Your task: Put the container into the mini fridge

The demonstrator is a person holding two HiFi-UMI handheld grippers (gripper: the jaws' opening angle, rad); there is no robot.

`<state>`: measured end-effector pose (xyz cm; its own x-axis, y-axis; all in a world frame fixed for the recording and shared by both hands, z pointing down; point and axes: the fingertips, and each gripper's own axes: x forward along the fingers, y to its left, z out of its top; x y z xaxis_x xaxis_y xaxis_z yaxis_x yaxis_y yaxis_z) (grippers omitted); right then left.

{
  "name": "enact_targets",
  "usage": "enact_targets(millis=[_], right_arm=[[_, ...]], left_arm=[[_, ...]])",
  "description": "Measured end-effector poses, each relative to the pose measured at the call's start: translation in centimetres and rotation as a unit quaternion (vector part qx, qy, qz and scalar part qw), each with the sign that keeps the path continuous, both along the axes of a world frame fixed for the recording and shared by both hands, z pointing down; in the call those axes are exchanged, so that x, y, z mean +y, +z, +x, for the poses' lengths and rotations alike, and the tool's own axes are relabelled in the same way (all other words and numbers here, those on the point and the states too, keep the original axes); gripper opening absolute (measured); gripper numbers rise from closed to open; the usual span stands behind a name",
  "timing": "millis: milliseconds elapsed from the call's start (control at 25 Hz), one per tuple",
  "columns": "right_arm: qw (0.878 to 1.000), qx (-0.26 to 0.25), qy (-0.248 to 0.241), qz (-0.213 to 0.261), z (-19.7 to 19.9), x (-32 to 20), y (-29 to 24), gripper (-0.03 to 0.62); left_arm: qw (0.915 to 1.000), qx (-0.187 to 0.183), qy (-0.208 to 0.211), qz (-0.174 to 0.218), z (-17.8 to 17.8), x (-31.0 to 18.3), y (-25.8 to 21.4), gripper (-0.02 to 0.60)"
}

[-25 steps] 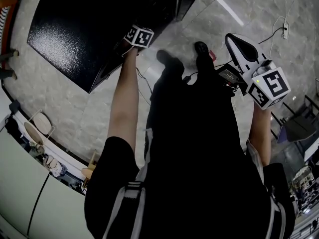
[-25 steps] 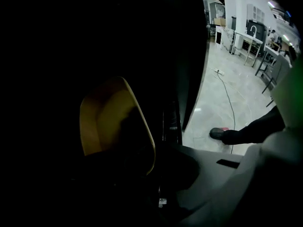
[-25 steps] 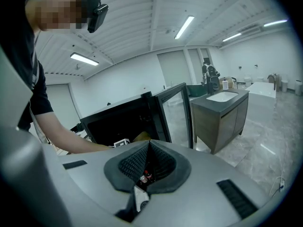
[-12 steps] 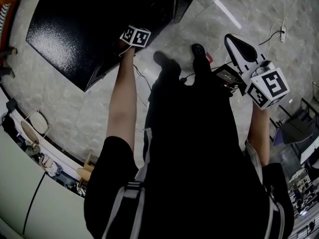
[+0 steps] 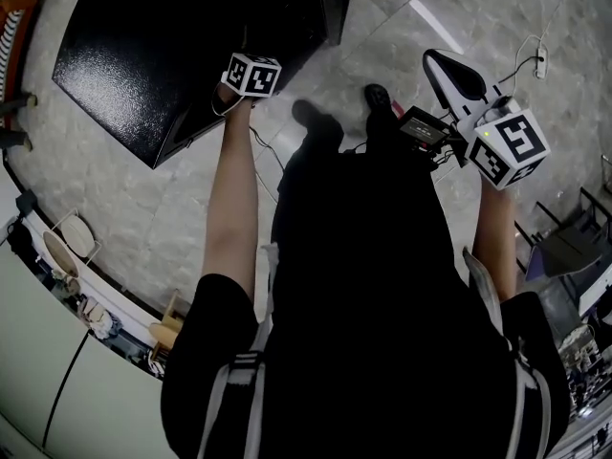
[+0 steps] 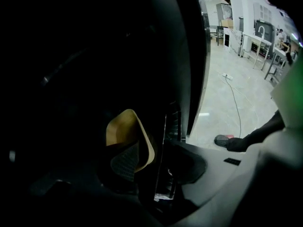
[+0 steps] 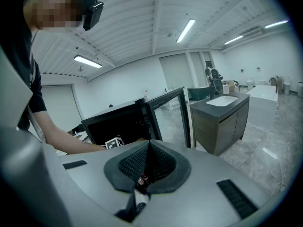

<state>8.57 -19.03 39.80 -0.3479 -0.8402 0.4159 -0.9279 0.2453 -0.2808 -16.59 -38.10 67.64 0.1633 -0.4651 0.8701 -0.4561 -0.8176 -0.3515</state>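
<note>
The mini fridge (image 5: pixel 163 46) is a black box on the floor with its glass door (image 7: pixel 173 117) swung open. My left gripper (image 5: pixel 251 75) reaches into its front, so only the marker cube shows from above. In the left gripper view, a tan container (image 6: pixel 120 129) stands in the dark interior against the left pad. The left gripper (image 6: pixel 154 160) has its jaws opening wide and the right pad stands well clear of the container. My right gripper (image 5: pixel 438 63) is held up at the right, shut and empty (image 7: pixel 147 167).
A shoe (image 5: pixel 380 94) stands on the marble floor beside the fridge door. A cable and power strip (image 5: pixel 545 60) lie at the far right. A dark sink cabinet (image 7: pixel 222 117) stands beyond the fridge. A counter with dishes (image 5: pixel 67 247) runs along the lower left.
The left marker cube has shifted slightly left at the fridge's front. The right gripper has risen a little.
</note>
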Motion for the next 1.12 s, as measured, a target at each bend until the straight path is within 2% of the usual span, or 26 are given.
enact_targets(millis=[160, 280, 400, 560, 640, 800, 920, 1120], right_arm=[[1.000, -0.013, -0.005, 0.010, 1.2, -0.1, 0.1, 0.018], [1.000, -0.019, -0.021, 0.012, 1.4, -0.4, -0.2, 0.018], [0.998, -0.022, -0.050, 0.023, 2.0, -1.4, -0.7, 0.018], [0.996, -0.024, -0.083, 0.032, 4.1, -1.4, -1.0, 0.018], [0.994, -0.025, -0.103, 0.035, 4.6, -1.6, -1.3, 0.018], [0.989, -0.026, -0.142, 0.040, 5.3, -1.5, -1.4, 0.018], [0.984, -0.025, -0.168, 0.042, 4.8, -2.2, -1.8, 0.018], [0.975, -0.029, -0.216, 0.036, 3.9, -2.7, -1.7, 0.018]], left_arm=[[0.9997, 0.017, 0.004, 0.015, 1.3, 1.7, -3.3, 0.160], [0.9995, 0.031, 0.001, 0.010, 2.1, 3.6, -5.1, 0.160], [0.9977, 0.062, -0.026, 0.007, 3.1, 5.0, -7.2, 0.160], [0.9916, 0.115, -0.058, 0.009, 6.4, 7.7, -10.5, 0.158], [0.9839, 0.155, -0.088, 0.012, 7.3, 8.8, -12.5, 0.158], [0.9630, 0.227, -0.141, 0.036, 8.6, 10.6, -17.3, 0.158], [0.9430, 0.277, -0.175, 0.057, 8.3, 11.5, -20.8, 0.151], [0.9087, 0.336, -0.227, 0.101, 8.2, 14.4, -25.3, 0.086]])
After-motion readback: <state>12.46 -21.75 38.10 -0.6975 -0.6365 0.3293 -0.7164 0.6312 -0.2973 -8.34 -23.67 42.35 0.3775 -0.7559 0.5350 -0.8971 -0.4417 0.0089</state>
